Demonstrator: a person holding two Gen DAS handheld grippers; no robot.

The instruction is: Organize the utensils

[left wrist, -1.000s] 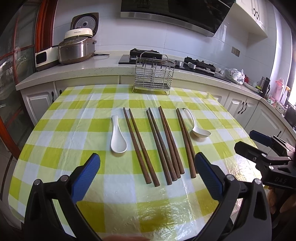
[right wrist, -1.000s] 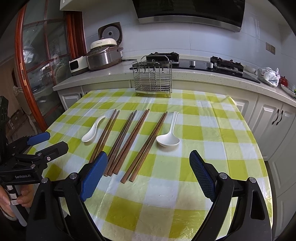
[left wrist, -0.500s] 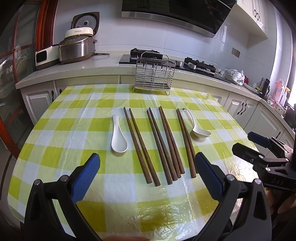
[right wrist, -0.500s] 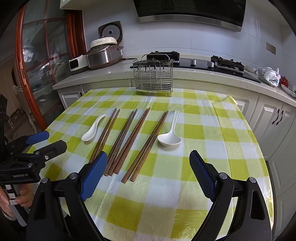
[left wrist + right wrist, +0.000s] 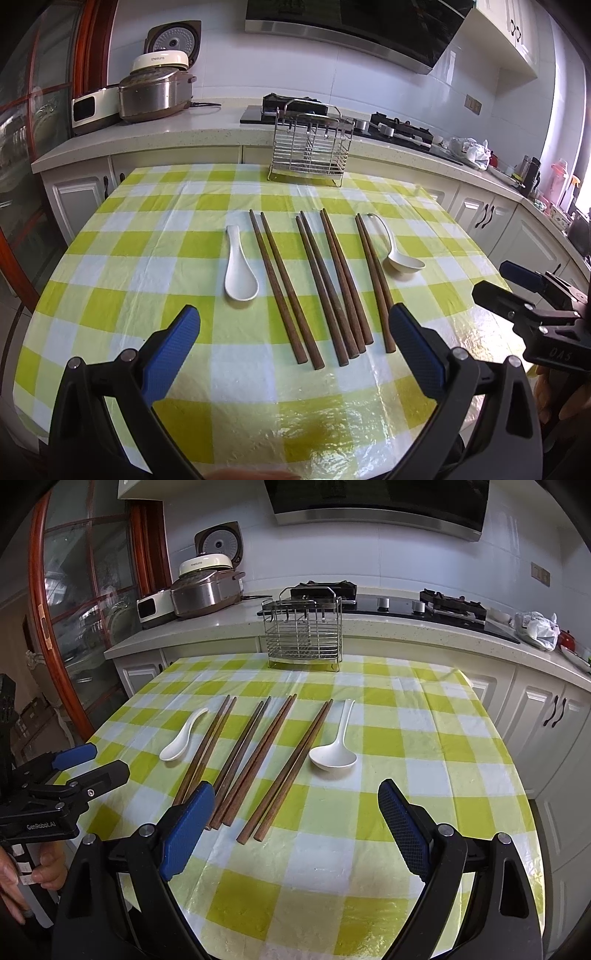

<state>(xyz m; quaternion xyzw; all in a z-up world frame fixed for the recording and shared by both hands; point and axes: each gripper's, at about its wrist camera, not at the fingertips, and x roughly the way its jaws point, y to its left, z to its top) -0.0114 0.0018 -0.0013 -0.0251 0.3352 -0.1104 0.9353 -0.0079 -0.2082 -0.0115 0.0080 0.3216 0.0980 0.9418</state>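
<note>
Several brown wooden chopsticks (image 5: pixel 325 280) (image 5: pixel 258 760) lie in pairs on the green-and-white checked table. A short white spoon (image 5: pixel 239 266) (image 5: pixel 183 736) rests at their left and a long-handled white spoon (image 5: pixel 397 254) (image 5: pixel 336 749) at their right. A wire utensil rack (image 5: pixel 310 147) (image 5: pixel 303 631) stands empty at the table's far edge. My left gripper (image 5: pixel 295 332) is open above the near ends of the chopsticks, holding nothing. My right gripper (image 5: pixel 297 812) is open too, near the rightmost pair, also holding nothing.
Behind the table runs a counter with a rice cooker (image 5: pixel 155 92) (image 5: pixel 207 587), a gas hob (image 5: pixel 443 602) and a plastic bag (image 5: pixel 537 627). White cabinets (image 5: pixel 546 716) stand close on the right. A hand (image 5: pixel 22 878) holds the left gripper's handle.
Both grippers have crept slightly forward toward the utensils; the right gripper sits a bit lower and nearer in the left wrist view. Nothing on the table has moved.
</note>
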